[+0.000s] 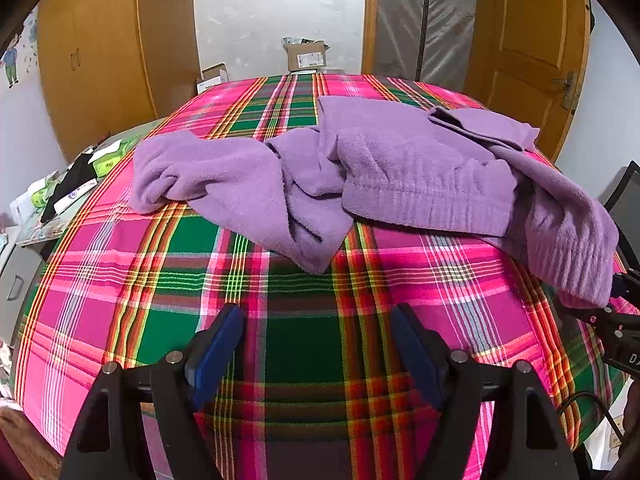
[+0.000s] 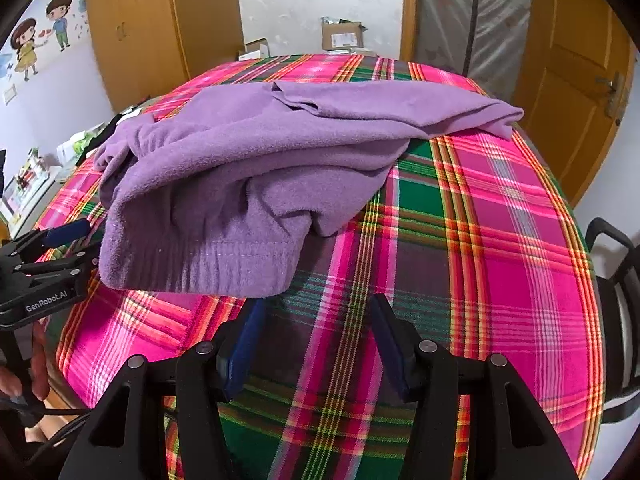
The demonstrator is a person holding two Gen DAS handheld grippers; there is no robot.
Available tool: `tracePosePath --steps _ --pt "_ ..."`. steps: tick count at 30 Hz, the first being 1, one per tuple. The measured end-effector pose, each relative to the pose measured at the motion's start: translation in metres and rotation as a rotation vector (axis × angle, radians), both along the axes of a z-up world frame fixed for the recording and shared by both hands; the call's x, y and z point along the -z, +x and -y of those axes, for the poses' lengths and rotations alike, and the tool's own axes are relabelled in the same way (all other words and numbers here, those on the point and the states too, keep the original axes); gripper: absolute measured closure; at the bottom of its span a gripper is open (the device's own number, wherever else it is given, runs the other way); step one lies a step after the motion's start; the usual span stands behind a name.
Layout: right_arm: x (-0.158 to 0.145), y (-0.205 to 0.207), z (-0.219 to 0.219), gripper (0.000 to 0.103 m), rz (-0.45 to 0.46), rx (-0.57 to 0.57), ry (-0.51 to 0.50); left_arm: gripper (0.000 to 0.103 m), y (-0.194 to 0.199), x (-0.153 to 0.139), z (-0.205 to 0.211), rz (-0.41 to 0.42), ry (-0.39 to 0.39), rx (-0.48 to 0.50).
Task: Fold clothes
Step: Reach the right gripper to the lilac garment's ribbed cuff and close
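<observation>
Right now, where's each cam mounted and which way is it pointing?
Left wrist: on the left tool, open, looking across the plaid cloth at the crumpled purple garment; the right tool shows at its right edge.
Right wrist: on the right tool, open, just short of the garment's ribbed hem; left tool and a hand at left.
Shared: garment, cloth, cardboard box.
</observation>
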State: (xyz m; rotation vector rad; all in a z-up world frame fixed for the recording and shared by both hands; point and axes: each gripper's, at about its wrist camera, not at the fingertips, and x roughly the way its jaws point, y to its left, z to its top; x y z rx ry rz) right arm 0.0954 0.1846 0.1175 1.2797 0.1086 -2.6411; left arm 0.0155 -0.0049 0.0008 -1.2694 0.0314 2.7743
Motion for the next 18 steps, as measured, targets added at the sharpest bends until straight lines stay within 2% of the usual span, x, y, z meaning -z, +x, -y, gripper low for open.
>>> tracePosePath --steps 7,11,18 --pt "-0.015 0.005 0.008 0.047 -0.025 -0.027 -0.007 0.026 0.000 0.000 0.001 0.001 -0.001 0.005" --pt "-0.024 0.007 0.016 0.047 -0.044 -0.053 -0.013 0.036 0.000 -0.003 0.006 0.009 0.011 -0.004" --pt "-0.024 0.001 0.030 0.047 -0.039 -0.082 -0.018 0.039 0.003 -0.005 0.016 0.010 0.071 -0.005"
